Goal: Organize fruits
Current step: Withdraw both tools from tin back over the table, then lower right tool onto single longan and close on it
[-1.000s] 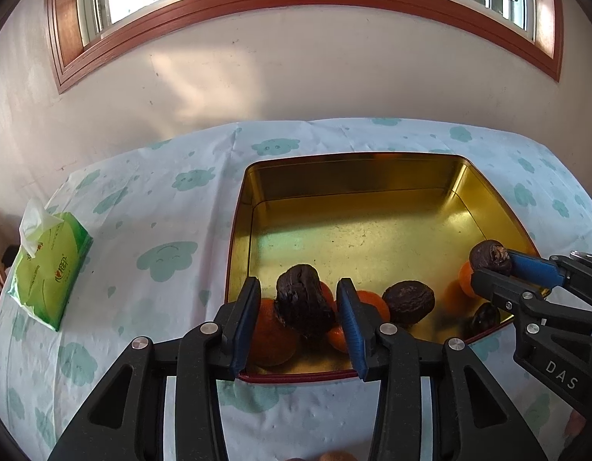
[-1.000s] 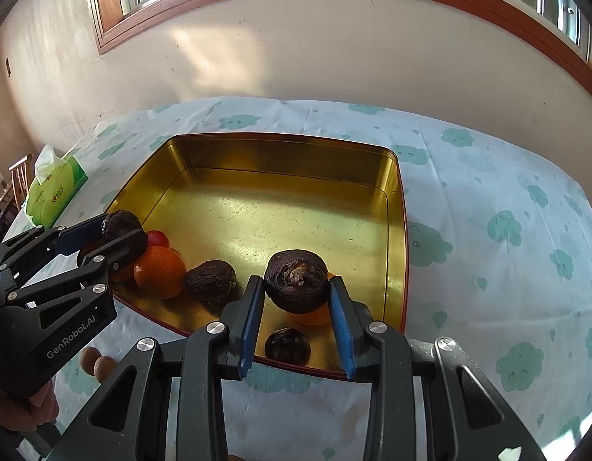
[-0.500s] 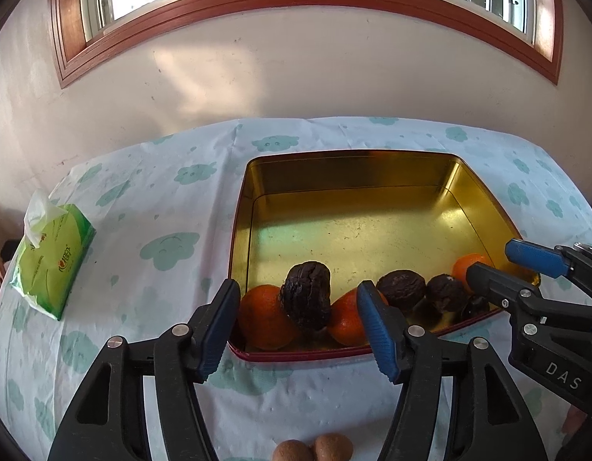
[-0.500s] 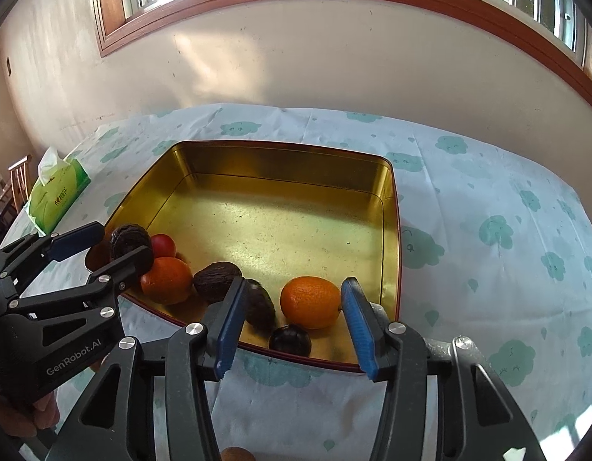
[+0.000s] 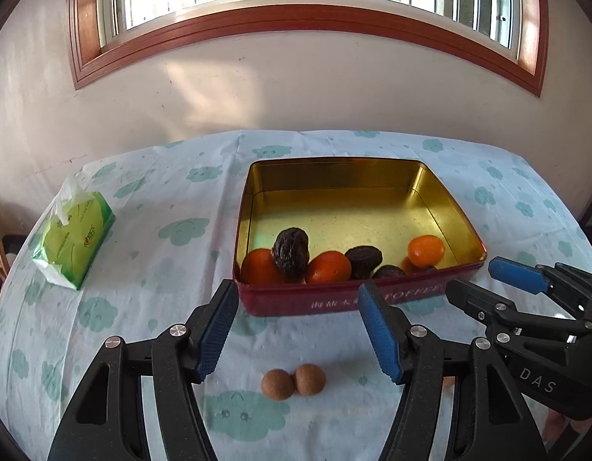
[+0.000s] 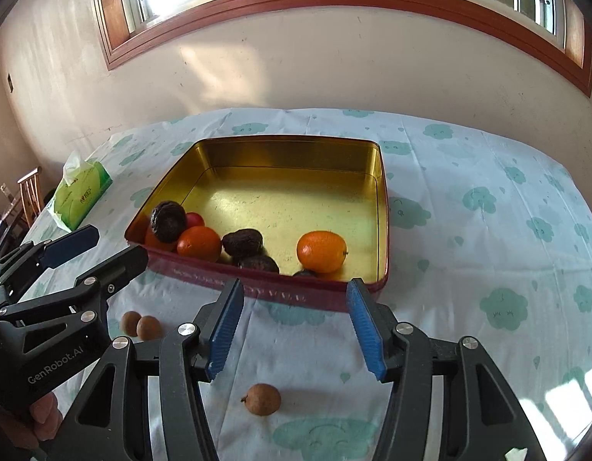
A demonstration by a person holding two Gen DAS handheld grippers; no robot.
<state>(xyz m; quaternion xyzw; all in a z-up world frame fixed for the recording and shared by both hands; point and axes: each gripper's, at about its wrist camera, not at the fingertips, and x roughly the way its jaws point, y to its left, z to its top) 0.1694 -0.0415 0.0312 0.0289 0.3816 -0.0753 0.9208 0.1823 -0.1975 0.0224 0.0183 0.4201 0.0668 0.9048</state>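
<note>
Left wrist: wrinkled dark fruit [image 5: 290,252] in gold-lined tin [image 5: 442,203].

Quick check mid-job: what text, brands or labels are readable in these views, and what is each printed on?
"DAS": on the right gripper body, left wrist view.
"GenRobot.AI": on the left gripper body, right wrist view.
"...OFFEE": partial, on the tin red front wall; the characters beside it are too blurred to read.
Tissue pack: a red logo and print, too small to read.
</note>
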